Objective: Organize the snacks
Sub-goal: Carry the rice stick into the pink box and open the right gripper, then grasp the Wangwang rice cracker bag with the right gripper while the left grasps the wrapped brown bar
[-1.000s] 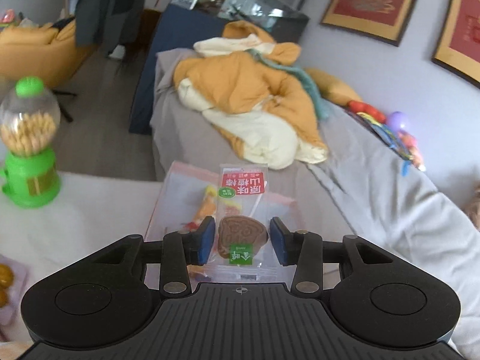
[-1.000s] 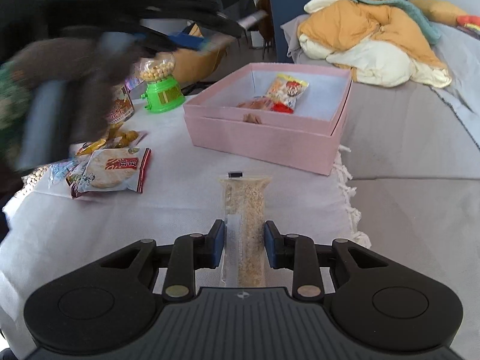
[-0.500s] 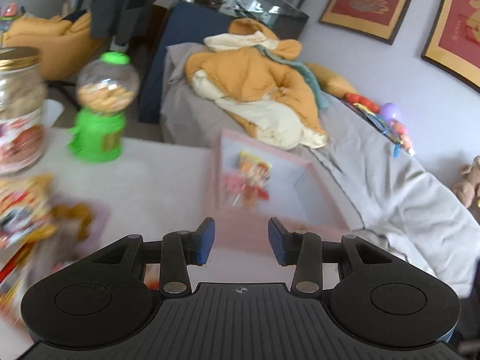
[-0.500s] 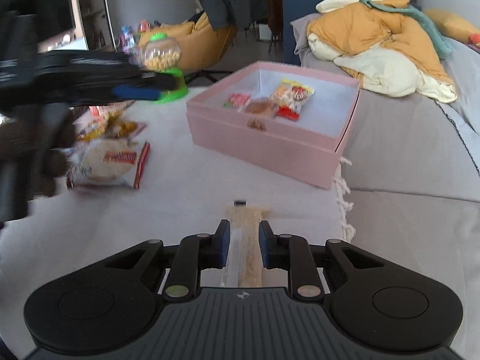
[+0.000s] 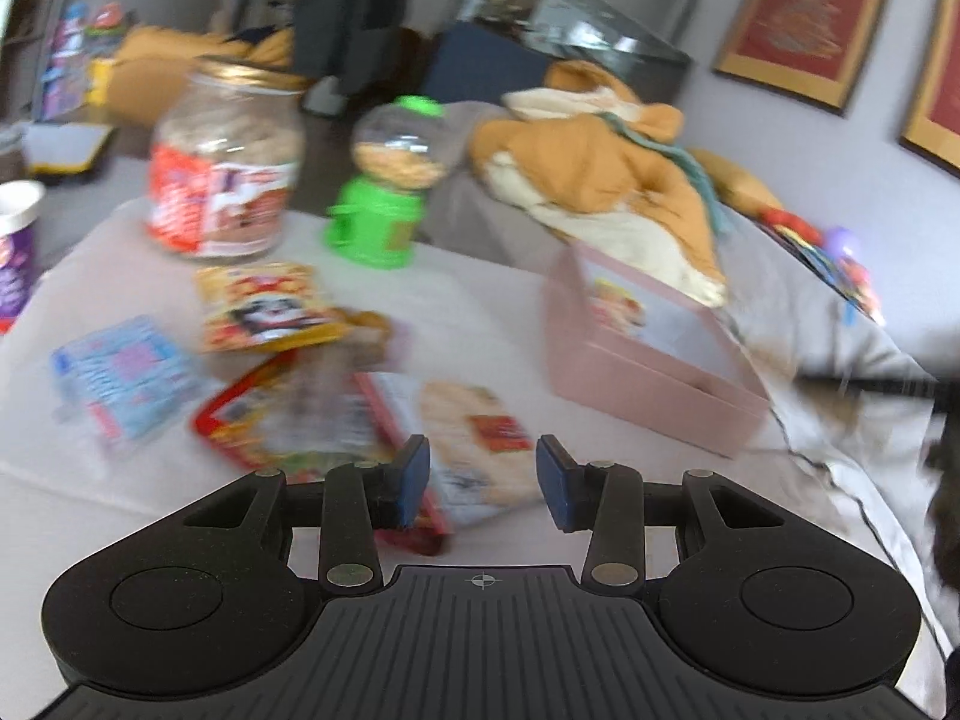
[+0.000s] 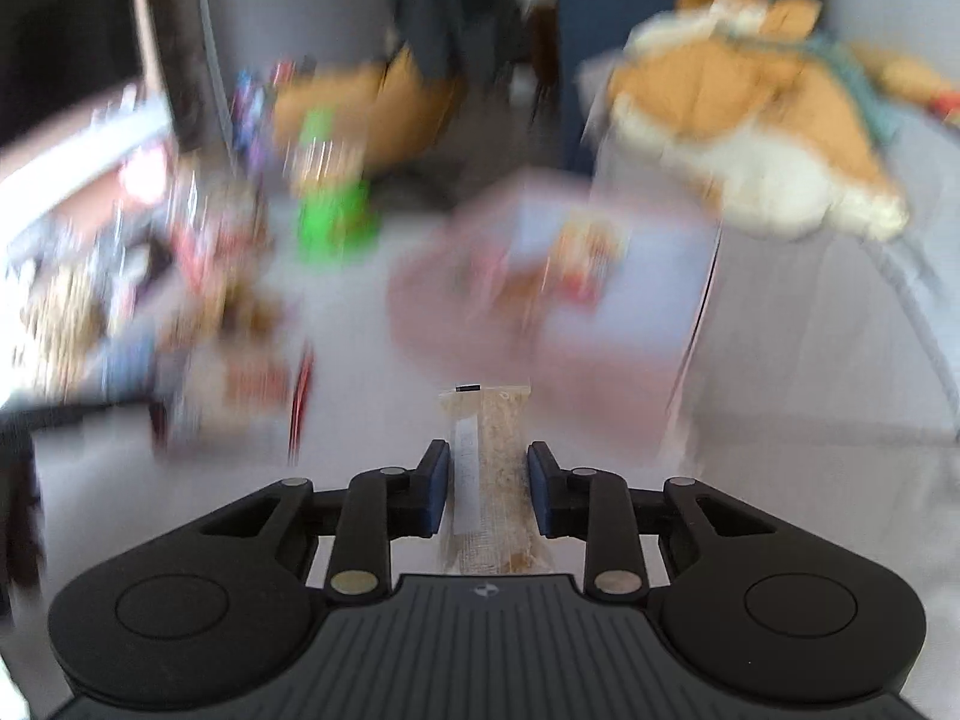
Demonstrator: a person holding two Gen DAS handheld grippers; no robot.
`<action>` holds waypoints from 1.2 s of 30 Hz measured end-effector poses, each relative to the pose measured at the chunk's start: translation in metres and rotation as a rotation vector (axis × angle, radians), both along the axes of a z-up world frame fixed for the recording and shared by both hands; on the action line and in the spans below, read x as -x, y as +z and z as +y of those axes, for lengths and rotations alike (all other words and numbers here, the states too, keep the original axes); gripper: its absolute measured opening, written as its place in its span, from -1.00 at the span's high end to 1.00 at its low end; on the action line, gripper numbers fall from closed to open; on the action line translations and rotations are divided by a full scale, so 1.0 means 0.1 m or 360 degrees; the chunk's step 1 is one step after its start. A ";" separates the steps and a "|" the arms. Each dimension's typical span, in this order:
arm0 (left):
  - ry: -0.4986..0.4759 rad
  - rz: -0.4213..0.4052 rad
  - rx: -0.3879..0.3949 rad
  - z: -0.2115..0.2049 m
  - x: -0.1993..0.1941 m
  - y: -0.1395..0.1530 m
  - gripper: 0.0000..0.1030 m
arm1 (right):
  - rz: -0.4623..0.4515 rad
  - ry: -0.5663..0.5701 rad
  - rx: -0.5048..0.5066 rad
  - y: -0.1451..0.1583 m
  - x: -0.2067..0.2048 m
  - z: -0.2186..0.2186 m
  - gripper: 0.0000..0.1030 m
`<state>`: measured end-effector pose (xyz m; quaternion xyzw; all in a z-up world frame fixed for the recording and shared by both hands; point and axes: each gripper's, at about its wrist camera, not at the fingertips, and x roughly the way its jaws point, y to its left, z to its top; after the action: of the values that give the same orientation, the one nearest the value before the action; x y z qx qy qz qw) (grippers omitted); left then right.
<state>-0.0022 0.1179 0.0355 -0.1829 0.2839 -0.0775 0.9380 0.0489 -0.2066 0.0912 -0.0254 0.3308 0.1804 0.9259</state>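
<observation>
My left gripper (image 5: pixel 483 483) is open and empty, above a pale cracker packet (image 5: pixel 480 444) at the near edge of a heap of snack packets (image 5: pixel 282 414) on the white table. The pink box (image 5: pixel 654 372) with a snack inside stands to the right. My right gripper (image 6: pixel 487 489) is shut on a long clear packet of oat-coloured bar (image 6: pixel 492 474), held above the table. The pink box (image 6: pixel 540 324), blurred, lies ahead of it with several snacks inside.
A big cookie jar (image 5: pixel 225 162) and a green candy dispenser (image 5: pixel 384 192) stand at the table's back. A paper cup (image 5: pixel 15 240) is at the far left. A grey sofa with an orange blanket (image 5: pixel 606 180) lies behind and right of the box.
My left gripper let go of its round-biscuit packet into the box, then swung left over the snack heap. My right gripper lifted the bar packet and moved toward the box.
</observation>
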 end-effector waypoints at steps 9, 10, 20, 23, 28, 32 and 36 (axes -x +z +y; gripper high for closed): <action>0.0155 -0.0047 0.0011 0.33 -0.13 0.05 0.14 | -0.0135 -0.0185 0.0006 0.27 -0.97 0.28 0.02; 0.0151 -0.0041 0.0008 0.34 -0.22 0.04 0.14 | -0.0106 -0.0132 -0.0003 0.19 -0.93 0.34 0.00; -0.0135 0.0097 -0.0073 -0.14 -0.68 -0.20 0.22 | 0.0196 0.0178 -0.0053 -0.48 -0.42 0.64 -0.22; -0.0296 0.0156 -0.0024 -0.27 -0.59 -0.27 0.25 | 0.0179 0.0198 -0.0043 -0.48 -0.33 0.63 -0.27; -0.0109 -0.0024 -0.0096 -0.09 -0.39 -0.02 0.25 | 0.0185 0.0194 -0.0046 -0.50 -0.30 0.70 -0.33; 0.0228 -0.0048 -0.0213 0.17 -0.48 0.10 0.24 | 0.0185 0.0200 -0.0049 -0.60 -0.31 0.89 -0.35; 0.0217 0.0132 -0.0214 0.24 -0.72 -0.10 0.24 | 0.0080 0.0173 0.0058 -0.65 -0.38 1.28 -0.35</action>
<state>0.0697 0.1416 0.0256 -0.1413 0.3141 0.0134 0.9387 0.0869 -0.0781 0.0261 -0.0556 0.3552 0.2251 0.9056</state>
